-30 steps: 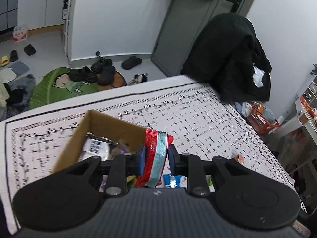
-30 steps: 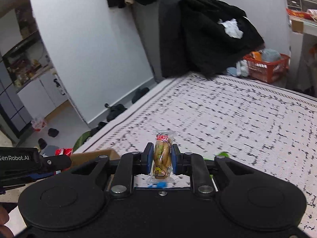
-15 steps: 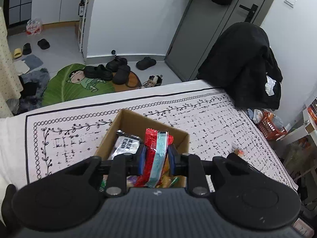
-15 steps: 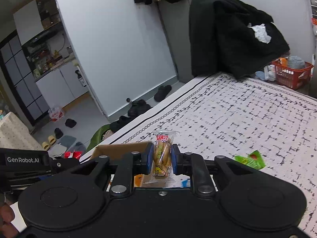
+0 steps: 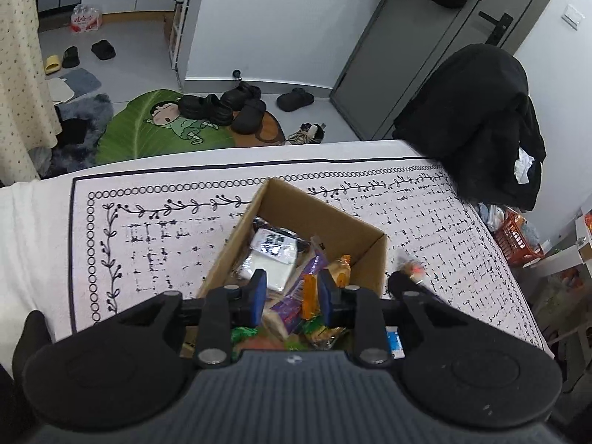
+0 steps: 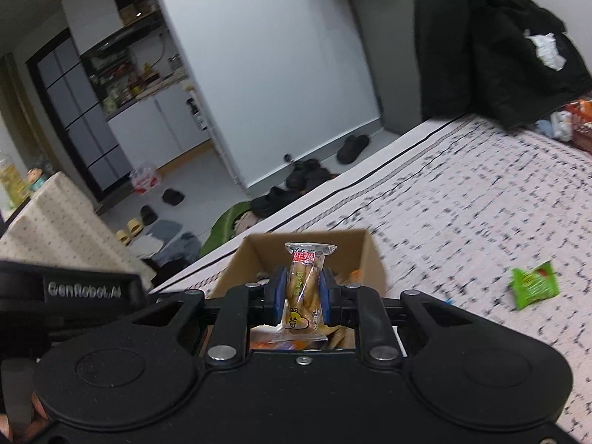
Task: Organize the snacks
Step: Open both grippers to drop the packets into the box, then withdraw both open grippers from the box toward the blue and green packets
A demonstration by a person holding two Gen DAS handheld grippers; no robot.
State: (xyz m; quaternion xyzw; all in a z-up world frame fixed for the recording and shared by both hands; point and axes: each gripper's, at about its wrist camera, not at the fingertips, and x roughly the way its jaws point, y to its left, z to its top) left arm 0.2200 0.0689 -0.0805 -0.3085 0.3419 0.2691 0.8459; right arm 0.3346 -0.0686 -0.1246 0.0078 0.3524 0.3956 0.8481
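1. Cardboard box, open at the top, sits on a surface covered by a white cloth with a black printed pattern; whether that surface is a bench or a bed cannot be told. The box already holds a loose pile of wrapped snacks.
2. Left tool hovers just above the near end of the box. Its blue-padded fingers stand apart and hold nothing; the snacks seen between them lie below, inside the box.
3. Right tool is clamped on a clear snack packet of tan sticks, held upright with its crimped top pointing up. The packet is above the near edge of the box.
4. Judged step: dropping this packet into the box. To do it well, carry the right tool forward until the packet is clearly over the middle of the opening, lower it close to the pile, then spread the fingers.
5. Keep the two tools from meeting; the left one occupies the same end of the box, so it would best move aside first.
6. One green packet lies on the cloth to the right of the box, well apart, not yet collected.
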